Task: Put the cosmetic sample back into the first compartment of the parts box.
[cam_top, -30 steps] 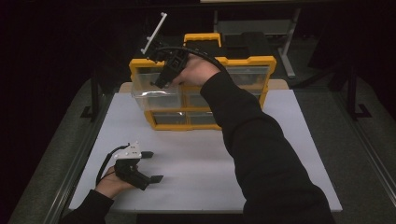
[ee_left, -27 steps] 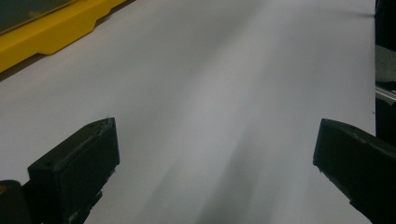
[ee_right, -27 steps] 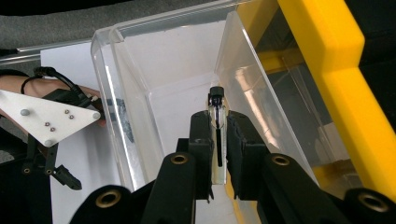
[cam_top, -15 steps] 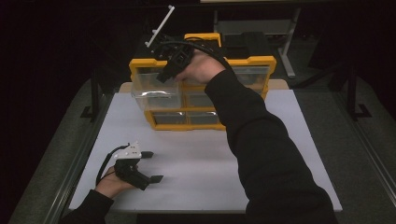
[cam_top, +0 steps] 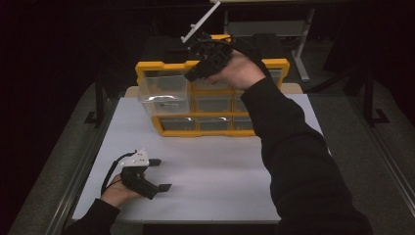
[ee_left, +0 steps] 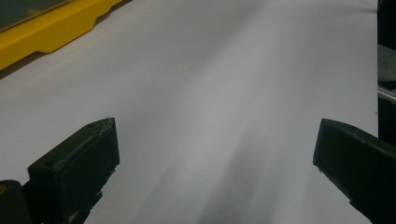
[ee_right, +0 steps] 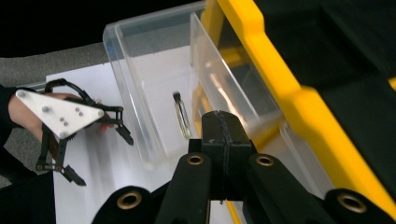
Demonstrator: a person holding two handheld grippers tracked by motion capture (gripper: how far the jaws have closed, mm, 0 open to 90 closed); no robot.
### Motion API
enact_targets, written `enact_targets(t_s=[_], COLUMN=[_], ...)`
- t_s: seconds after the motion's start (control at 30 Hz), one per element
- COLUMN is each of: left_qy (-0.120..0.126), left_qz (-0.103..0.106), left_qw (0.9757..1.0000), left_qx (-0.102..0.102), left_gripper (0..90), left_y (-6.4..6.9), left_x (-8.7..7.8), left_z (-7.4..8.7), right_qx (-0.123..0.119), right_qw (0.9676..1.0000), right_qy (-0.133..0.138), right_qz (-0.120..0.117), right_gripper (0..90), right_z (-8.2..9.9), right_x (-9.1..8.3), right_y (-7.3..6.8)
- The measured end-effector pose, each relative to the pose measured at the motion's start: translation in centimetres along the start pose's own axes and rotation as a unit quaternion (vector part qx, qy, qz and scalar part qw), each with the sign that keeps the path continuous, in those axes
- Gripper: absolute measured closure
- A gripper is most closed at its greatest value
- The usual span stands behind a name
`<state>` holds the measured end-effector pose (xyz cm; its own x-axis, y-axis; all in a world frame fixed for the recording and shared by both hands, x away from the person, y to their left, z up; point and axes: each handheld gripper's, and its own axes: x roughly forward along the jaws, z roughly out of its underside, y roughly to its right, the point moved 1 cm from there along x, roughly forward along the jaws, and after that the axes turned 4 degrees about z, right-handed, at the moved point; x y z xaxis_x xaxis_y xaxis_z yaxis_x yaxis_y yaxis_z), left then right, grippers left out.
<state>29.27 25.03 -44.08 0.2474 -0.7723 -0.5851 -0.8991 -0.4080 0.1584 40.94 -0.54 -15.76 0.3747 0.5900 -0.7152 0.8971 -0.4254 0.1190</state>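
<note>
Now right gripper point(cam_top: 192, 77) above the yellow organizer point(cam_top: 147, 68), jaws just closed together on nothing, clear drawer point(cam_top: 164, 95) pulled out at top left holding a pen point(ee_right: 181, 115), left gripper point(cam_top: 160, 174) resting on the table point(cam_top: 220, 171), jaws wide.

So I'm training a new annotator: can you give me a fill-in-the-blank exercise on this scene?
1. The right gripper has its jaws ____.
2. The left gripper rests on the white ____.
3. The organizer has a ____ frame.
4. Its pulled-out drawer is made of clear ____.

Missing words: shut; table; yellow; plastic
</note>
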Motion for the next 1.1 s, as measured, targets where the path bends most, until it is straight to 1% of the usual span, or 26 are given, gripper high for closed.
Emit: enact_targets(t_s=[0.1,0.17,0.2,0.23,0.3,0.33,0.37,0.4,0.47,0.5,0.53,0.57,0.63,0.67,0.73,0.83,0.9,1.03,1.07,1.1], left_qy=[0.0,0.0,0.0,-0.003,-0.003,-0.002,-0.002,-0.002,0.0,0.0,-0.001,-0.002,-0.002,-0.002,-0.003,-0.003,-0.003,-0.002,-0.002,-0.002], left_qz=[-0.001,-0.001,-0.001,-0.002,-0.002,-0.002,-0.002,-0.002,-0.002,-0.002,-0.003,-0.003,-0.003,-0.003,-0.003,-0.003,-0.004,-0.004,-0.004,-0.003], left_qw=[1.0,1.0,1.0,1.0,1.0,1.0,1.0,1.0,1.0,1.0,1.0,1.0,1.0,1.0,1.0,1.0,1.0,1.0,1.0,1.0], left_qx=[-0.002,0.0,0.0,0.001,0.0,-0.001,-0.001,-0.002,-0.004,-0.004,-0.003,-0.002,-0.002,-0.002,-0.001,-0.002,0.0,-0.002,-0.002,-0.003], left_gripper=[0.0,0.0,0.0,0.0,0.0,0.0,0.0,0.0,0.0,0.0,0.0,0.0,0.0,0.0,0.0,0.0,0.0,0.0,0.0,0.0], left_y=[0.0,0.0,0.0,0.0,0.0,0.0,0.0,0.0,0.0,0.0,0.0,0.0,0.0,0.0,0.0,0.0,0.0,0.0,0.0,0.0], left_x=[0.0,0.0,0.0,0.0,0.0,0.0,0.0,0.0,0.1,0.1,0.1,0.1,0.1,0.1,0.1,0.1,0.1,0.1,0.1,0.1], left_z=[0.0,0.0,0.0,0.0,0.0,0.1,0.1,0.1,0.1,0.1,0.1,0.1,0.1,0.1,0.1,0.1,0.1,0.1,0.1,0.2], right_qx=[0.004,0.01,0.01,0.017,0.023,0.025,0.025,0.032,0.034,0.034,0.036,0.038,0.04,0.04,0.043,0.045,0.047,0.055,0.055,0.058], right_qw=[1.0,0.9998,0.9998,0.9996,0.9993,0.9992,0.9992,0.9989,0.9988,0.9988,0.9986,0.9984,0.9982,0.9982,0.998,0.998,0.9978,0.9976,0.9976,0.9974], right_qy=[0.004,0.012,0.012,0.019,0.022,0.024,0.024,0.028,0.03,0.03,0.032,0.033,0.035,0.035,0.036,0.036,0.037,0.035,0.035,0.036], right_qz=[0.006,0.01,0.01,0.012,0.018,0.017,0.017,0.02,0.02,0.02,0.022,0.024,0.028,0.028,0.029,0.028,0.029,0.025,0.025,0.024], right_gripper=[88.1,82.4,82.4,78.8,76.2,74.8,74.8,70.8,67.2,67.2,65.2,61.2,58.8,58.8,54.3,49.4,46.7,41.1,41.1,40.1], right_z=[1.2,2.1,2.1,3.1,3.8,4.3,4.3,5.2,5.9,5.9,6.3,7.3,7.8,7.8,8.9,9.9,10.8,12.6,12.6,13.0], right_x=[-0.5,-0.9,-0.9,-1.2,-1.3,-1.3,-1.3,-1.4,-1.3,-1.3,-1.3,-1.1,-0.9,-0.9,-0.5,0.0,0.5,1.5,1.5,1.7], right_y=[0.1,0.1,0.1,0.3,0.5,0.6,0.6,0.7,0.8,0.8,0.8,0.7,0.6,0.6,0.4,0.2,0.0,-0.4,-0.4,-0.5])
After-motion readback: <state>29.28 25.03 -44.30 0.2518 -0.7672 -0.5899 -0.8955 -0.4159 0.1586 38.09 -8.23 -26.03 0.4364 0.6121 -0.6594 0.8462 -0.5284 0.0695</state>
